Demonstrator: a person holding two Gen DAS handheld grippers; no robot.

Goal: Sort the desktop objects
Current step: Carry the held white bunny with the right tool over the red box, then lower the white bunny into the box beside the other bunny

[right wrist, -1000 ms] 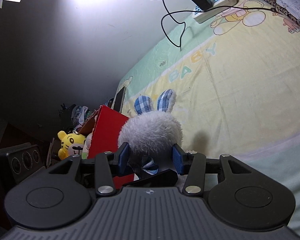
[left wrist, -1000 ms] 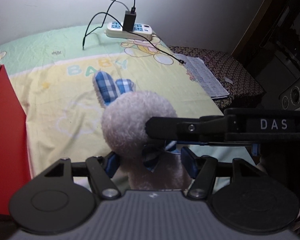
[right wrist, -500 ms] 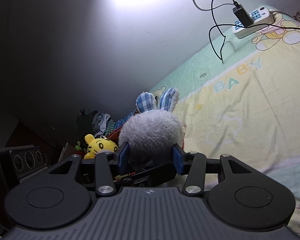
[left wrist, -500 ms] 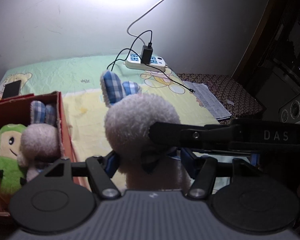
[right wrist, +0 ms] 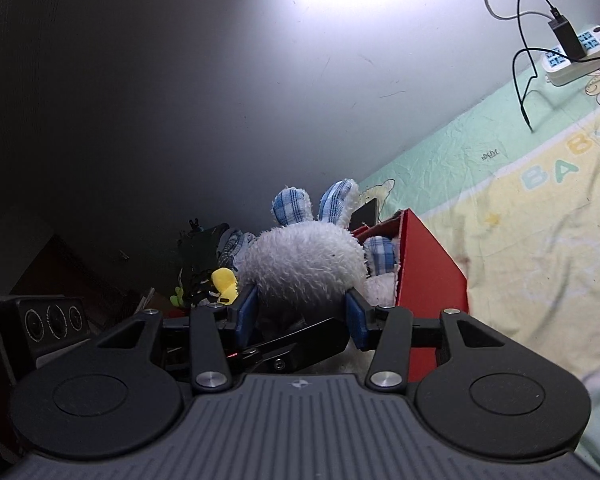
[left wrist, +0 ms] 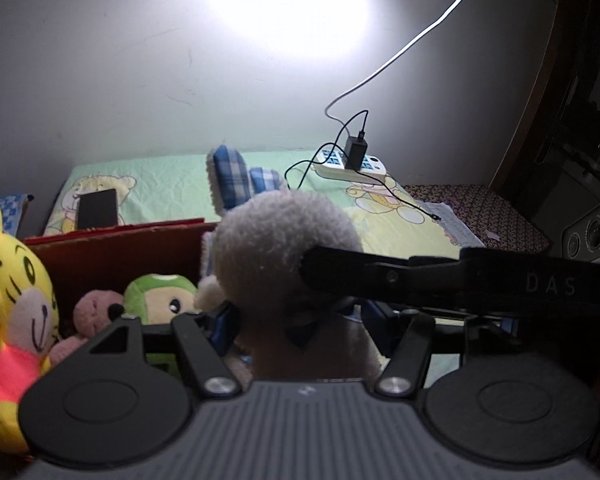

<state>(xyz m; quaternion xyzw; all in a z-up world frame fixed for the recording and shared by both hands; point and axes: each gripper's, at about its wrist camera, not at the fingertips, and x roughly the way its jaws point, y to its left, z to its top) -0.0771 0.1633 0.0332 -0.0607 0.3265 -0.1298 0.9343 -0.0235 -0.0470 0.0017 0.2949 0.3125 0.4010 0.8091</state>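
A fluffy grey-white plush bunny (left wrist: 276, 248) with blue plaid ears is held up in the air by both grippers. My left gripper (left wrist: 300, 324) is shut on its body below the head. My right gripper (right wrist: 302, 312) is shut on its round head (right wrist: 304, 264); one of its black fingers (left wrist: 460, 276) crosses the left wrist view from the right. The bunny hangs at the near edge of a red box (left wrist: 116, 248) (right wrist: 420, 264). The box holds a yellow tiger (left wrist: 8, 280), a green plush (left wrist: 160, 292), a pink plush (left wrist: 96, 308) and a second plaid-eared bunny (right wrist: 380, 252).
The desk wears a pastel baby-print cloth (right wrist: 540, 208). A white power strip (left wrist: 352, 164) with a black charger and cables lies at the back by the wall. A dark phone (left wrist: 98, 208) lies behind the box. Papers (left wrist: 456, 224) and a speaker (left wrist: 592, 232) are at the right.
Both grippers carried the bunny up and to the left, from over the open cloth to the red box. The box's inside and its toys came into view.
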